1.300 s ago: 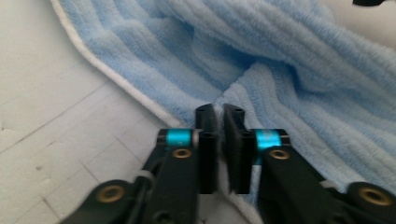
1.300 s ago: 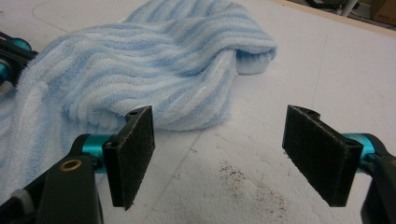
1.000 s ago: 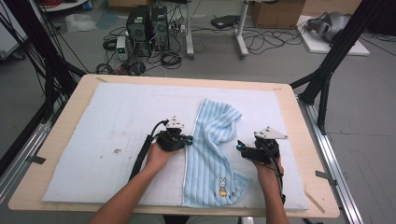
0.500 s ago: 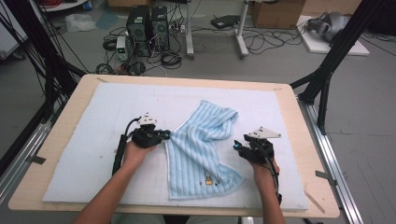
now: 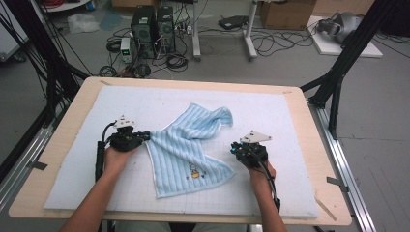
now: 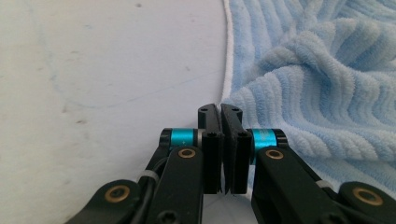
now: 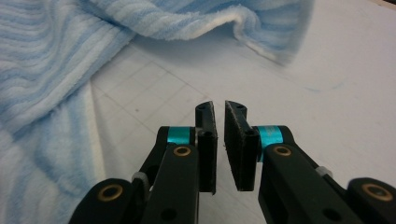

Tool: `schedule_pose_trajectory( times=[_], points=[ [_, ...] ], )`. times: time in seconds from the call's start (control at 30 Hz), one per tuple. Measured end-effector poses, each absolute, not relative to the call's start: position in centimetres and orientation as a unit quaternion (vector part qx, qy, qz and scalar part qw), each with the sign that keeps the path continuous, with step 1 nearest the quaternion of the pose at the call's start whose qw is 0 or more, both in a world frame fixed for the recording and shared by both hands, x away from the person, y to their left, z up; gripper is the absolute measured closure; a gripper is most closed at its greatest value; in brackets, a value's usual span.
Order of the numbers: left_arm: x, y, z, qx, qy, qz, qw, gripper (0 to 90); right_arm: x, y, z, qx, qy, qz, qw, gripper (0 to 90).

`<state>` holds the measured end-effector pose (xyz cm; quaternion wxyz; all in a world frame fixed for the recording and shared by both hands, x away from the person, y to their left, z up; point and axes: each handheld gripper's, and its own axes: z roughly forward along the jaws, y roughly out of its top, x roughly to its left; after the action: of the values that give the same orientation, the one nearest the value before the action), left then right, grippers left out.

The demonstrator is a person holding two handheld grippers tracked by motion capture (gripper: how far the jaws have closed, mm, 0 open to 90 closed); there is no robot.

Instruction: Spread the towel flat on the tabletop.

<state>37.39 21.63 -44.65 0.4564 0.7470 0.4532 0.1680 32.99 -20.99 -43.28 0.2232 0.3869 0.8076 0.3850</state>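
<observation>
On the counter (image 5: 309, 130): one white grid mat (image 5: 270, 111) and one light-blue striped towel (image 5: 186, 145), which bears one small embroidered figure (image 5: 194, 171). Two hand-held tongs are present, the left tongs (image 5: 145, 137) and the right tongs (image 5: 235, 149), each with two black jaws, two teal rollers and one cable; two forearms enter from the bottom edge. On the floor beyond the counter stand two dark computer towers (image 5: 153, 24) and one cardboard box (image 5: 285, 12).

The left gripper (image 5: 140, 138) sits at the middle left of the high view, jaws pressed together. The right gripper (image 5: 236, 149), lower right of middle, has just been closing its jaws, a thin gap left and nothing between them.
</observation>
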Motion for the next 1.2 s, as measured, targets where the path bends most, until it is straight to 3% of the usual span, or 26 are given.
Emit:
schedule_pose_trajectory(
  times=[0.17, 0.43, 0.5, 0.57, 0.73, 0.9, 1.1, 1.2],
  points=[
    [37.3, 21.8, -44.6, 0.745, 0.448, 0.171, 0.464, 86.7, 33.4, -19.4, -43.2, 0.371, 0.815, 0.396, 0.206, 80.9],
    [37.3, 21.8, -44.7, 0.745, 0.447, 0.167, 0.466, 86.5, 34.0, -14.8, -44.0, 0.308, 0.854, 0.400, 0.129, 72.8],
    [37.3, 21.8, -44.7, 0.746, 0.447, 0.166, 0.466, 86.4, 34.0, -14.0, -44.4, 0.299, 0.866, 0.381, 0.124, 76.6],
    [37.3, 21.7, -44.7, 0.748, 0.447, 0.166, 0.462, 86.4, 34.1, -13.9, -44.5, 0.292, 0.870, 0.381, 0.113, 86.7],
    [37.1, 21.6, -44.8, 0.756, 0.445, 0.159, 0.453, 86.3, 33.4, -14.9, -43.9, 0.302, 0.877, 0.347, 0.135, 88.0],
    [36.3, 21.3, -45.0, 0.763, 0.434, 0.159, 0.452, 86.1, 32.2, -18.6, -43.5, 0.344, 0.867, 0.322, 0.161, 88.1],
    [35.4, 20.2, -45.1, 0.784, 0.418, 0.105, 0.447, 85.8, 30.2, -21.2, -42.9, 0.366, 0.860, 0.306, 0.180, 88.2],
    [34.9, 19.7, -44.5, 0.806, 0.384, 0.108, 0.438, 80.7, 28.8, -21.3, -42.8, 0.357, 0.871, 0.286, 0.177, 88.2]
  ],
)
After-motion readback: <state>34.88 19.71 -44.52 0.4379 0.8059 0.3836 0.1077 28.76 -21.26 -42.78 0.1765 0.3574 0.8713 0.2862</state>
